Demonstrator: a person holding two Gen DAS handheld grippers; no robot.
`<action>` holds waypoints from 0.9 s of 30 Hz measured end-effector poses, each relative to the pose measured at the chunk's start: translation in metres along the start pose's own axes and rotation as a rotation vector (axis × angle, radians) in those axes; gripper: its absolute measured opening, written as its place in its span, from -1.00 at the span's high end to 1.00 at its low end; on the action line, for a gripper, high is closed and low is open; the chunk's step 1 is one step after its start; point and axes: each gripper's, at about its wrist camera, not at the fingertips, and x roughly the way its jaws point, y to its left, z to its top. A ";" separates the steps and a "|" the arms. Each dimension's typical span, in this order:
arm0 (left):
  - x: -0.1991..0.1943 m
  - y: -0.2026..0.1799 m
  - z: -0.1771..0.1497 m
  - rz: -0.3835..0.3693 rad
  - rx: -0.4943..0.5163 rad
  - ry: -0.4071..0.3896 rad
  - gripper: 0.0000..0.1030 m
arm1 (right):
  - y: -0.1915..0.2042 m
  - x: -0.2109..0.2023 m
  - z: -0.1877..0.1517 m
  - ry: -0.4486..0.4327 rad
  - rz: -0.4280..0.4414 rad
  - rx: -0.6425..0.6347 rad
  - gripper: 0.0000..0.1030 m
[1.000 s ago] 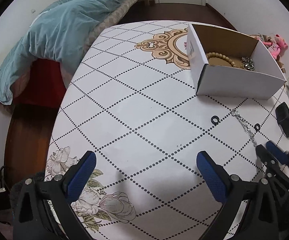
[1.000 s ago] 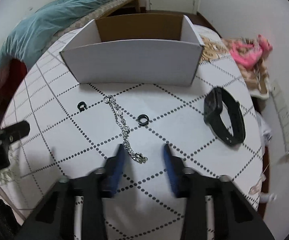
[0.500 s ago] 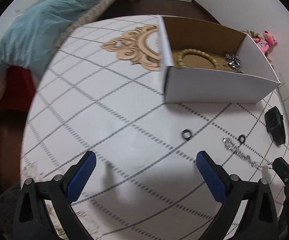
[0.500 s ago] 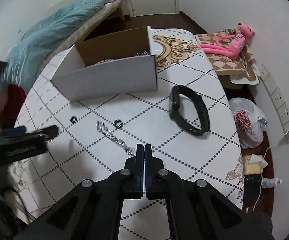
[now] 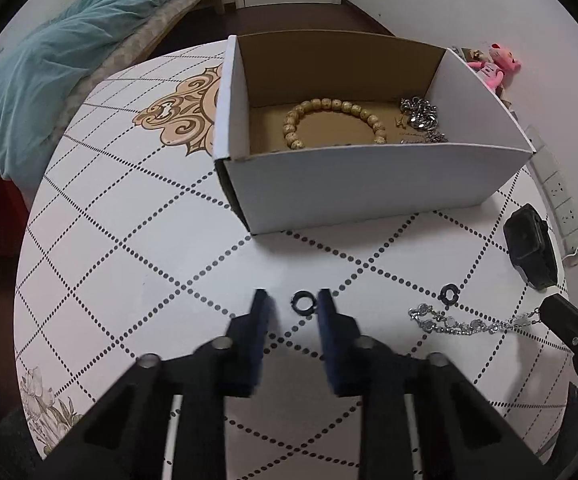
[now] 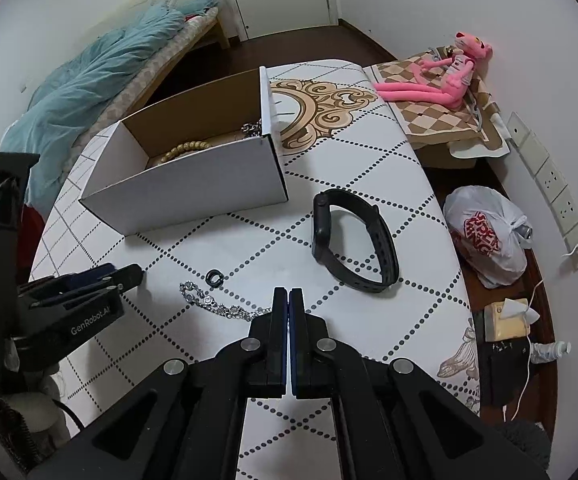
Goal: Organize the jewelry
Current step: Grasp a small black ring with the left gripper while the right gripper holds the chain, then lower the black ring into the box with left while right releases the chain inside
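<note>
A small black ring (image 5: 303, 303) lies on the white table between the blue pads of my left gripper (image 5: 294, 300). Its jaws are closing and the pads stand just clear of the ring. My right gripper (image 6: 288, 294) is shut on the clasp end of a silver chain bracelet (image 6: 217, 306), whose other end trails on the table (image 5: 457, 322). A second black ring (image 6: 215, 278) lies beside the chain. The open white box (image 5: 369, 184) behind holds a wooden bead bracelet (image 5: 329, 106) and silver jewelry (image 5: 419, 114). A black wristband (image 6: 353, 240) lies to the right.
The table's right edge (image 6: 445, 216) drops to a plastic bag (image 6: 485, 232) and clutter on the floor. A pink plush toy (image 6: 441, 76) lies on a checked cushion beyond. A bed with a teal blanket (image 5: 37, 76) stands to the left.
My left gripper moved in over the black ring and its jaws narrowed from wide open. My right gripper shut on the chain's end and drew it to the right.
</note>
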 end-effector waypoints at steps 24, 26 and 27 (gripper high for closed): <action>-0.126 0.012 0.036 -0.086 -0.020 -0.285 0.81 | 0.037 -0.114 0.083 -0.205 0.174 -0.077 0.99; -0.132 0.015 0.044 -0.095 -0.030 -0.294 0.81 | 0.042 -0.123 0.098 -0.227 0.186 -0.091 0.99; -0.133 0.017 0.049 -0.099 -0.035 -0.298 0.81 | 0.044 -0.125 0.105 -0.231 0.191 -0.097 0.99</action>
